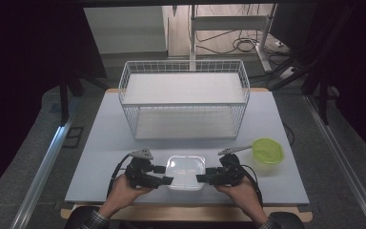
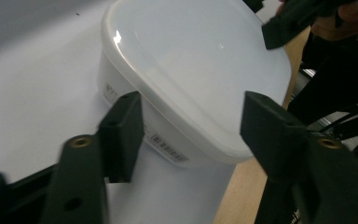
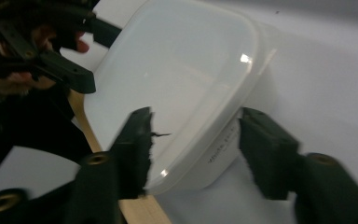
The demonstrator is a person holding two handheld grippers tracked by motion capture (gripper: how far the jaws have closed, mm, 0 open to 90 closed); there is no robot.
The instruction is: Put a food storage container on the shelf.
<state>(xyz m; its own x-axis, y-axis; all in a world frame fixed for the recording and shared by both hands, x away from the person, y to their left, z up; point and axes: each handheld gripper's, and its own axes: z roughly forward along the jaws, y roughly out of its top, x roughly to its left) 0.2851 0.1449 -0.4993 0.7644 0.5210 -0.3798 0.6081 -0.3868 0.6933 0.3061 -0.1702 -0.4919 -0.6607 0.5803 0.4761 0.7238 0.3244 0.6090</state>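
Jaws, left gripper (image 1: 166, 175): half-closed around the near-left corner of the box; in the left gripper view one pad (image 2: 121, 135) touches the wall under the lid rim, the other stands just beside the corner, so I cannot tell if the grip is firm yet.
Jaws, right gripper (image 1: 201, 177): also half-closed, straddling the near-right corner; in the right gripper view the pads (image 3: 137, 149) sit against or just beside the rim, pressure not clear.
Box (image 1: 186, 171): a clear plastic box with a lid, resting on the table (image 1: 105, 138) at its near edge, at six o'clock from the wire basket (image 1: 184, 98).
Why held so: one gripper at nine o'clock of the box, one at three o'clock, likely to lift it level from both sides.
Green bowl (image 1: 268, 151): at two o'clock from the box, apart from it, near the right gripper.
Likely goal: the basket's shelves, though that is a guess.
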